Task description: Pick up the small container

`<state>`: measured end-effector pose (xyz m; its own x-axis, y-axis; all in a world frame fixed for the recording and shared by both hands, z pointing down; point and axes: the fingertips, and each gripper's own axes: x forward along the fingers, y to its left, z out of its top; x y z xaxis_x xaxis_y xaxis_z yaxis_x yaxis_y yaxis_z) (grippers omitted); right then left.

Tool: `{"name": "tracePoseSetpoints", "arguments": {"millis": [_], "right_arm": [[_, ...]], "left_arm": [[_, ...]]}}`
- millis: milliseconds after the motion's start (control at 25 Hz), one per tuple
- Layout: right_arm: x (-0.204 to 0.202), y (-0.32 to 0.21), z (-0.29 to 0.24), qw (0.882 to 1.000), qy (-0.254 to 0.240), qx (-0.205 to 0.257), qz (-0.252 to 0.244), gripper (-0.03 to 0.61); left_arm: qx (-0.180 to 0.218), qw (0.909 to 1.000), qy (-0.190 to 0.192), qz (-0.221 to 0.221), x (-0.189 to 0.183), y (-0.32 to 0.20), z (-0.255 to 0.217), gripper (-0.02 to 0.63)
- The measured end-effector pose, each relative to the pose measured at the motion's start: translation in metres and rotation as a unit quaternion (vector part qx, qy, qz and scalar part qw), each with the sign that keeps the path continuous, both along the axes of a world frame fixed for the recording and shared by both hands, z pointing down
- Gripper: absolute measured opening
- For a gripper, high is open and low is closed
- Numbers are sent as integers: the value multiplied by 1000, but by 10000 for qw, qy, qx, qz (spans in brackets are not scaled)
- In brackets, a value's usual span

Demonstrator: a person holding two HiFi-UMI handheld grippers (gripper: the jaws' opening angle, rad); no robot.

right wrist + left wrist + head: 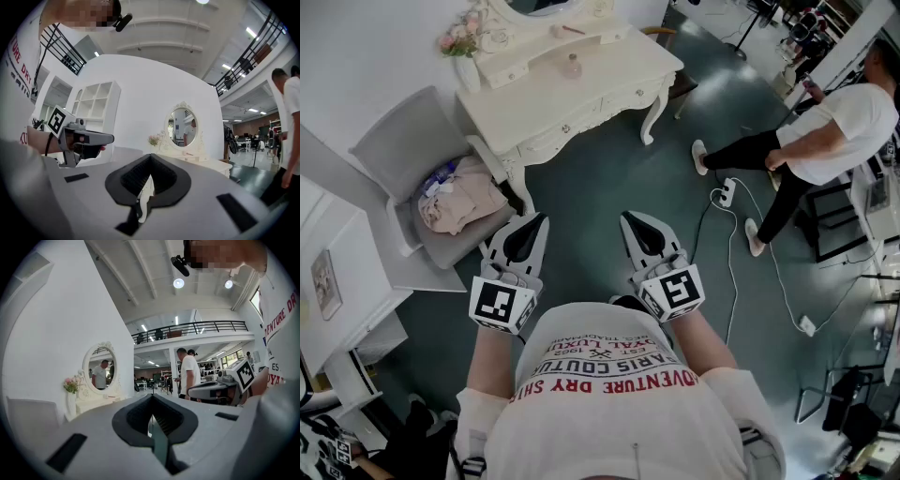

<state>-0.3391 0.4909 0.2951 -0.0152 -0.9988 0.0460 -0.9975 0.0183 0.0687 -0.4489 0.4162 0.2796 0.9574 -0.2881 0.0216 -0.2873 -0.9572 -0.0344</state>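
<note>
You held both hand-held grippers low in front of your chest, side by side and apart. The left hand-held gripper [536, 225] had its jaws pressed fully together with nothing between them. The right hand-held gripper [632, 225] was likewise closed and empty. Just ahead and to the left of the left one stood a grey chair [394, 141] with a heap of pale clothes [461, 197] on its seat. Well ahead of both tips was the cream-white carved bench [609, 70]. The small pinkish container [572, 66] sat upright on its top, well apart from both tools. At the bench's left end stood a white vase of pink flowers [461, 47]. Far off to the right, a person in a white shirt [844, 122] stood on the dark floor [600, 178].
</note>
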Motion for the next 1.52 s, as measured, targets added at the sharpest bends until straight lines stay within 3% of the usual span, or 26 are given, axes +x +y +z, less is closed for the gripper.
{"name": "tracePoseSetpoints", "arguments": {"millis": [520, 920, 1200, 1520], "right_arm": [[5, -17, 9, 9998, -135, -154, 24, -2], [46, -45, 23, 9993, -222, -293, 76, -2], [123, -94, 46, 9985, -361, -334, -248, -2], [256, -178, 46, 9941, -445, -497, -857, -2]], "left_arm": [[-105, 9999, -113, 23, 7, -18, 8, 8], [-267, 9994, -185, -117, 40, -47, 24, 8], [-344, 9978, -282, -494, 111, -88, 43, 8], [-520, 9913, -318, -1169, 236, -161, 39, 8]]}}
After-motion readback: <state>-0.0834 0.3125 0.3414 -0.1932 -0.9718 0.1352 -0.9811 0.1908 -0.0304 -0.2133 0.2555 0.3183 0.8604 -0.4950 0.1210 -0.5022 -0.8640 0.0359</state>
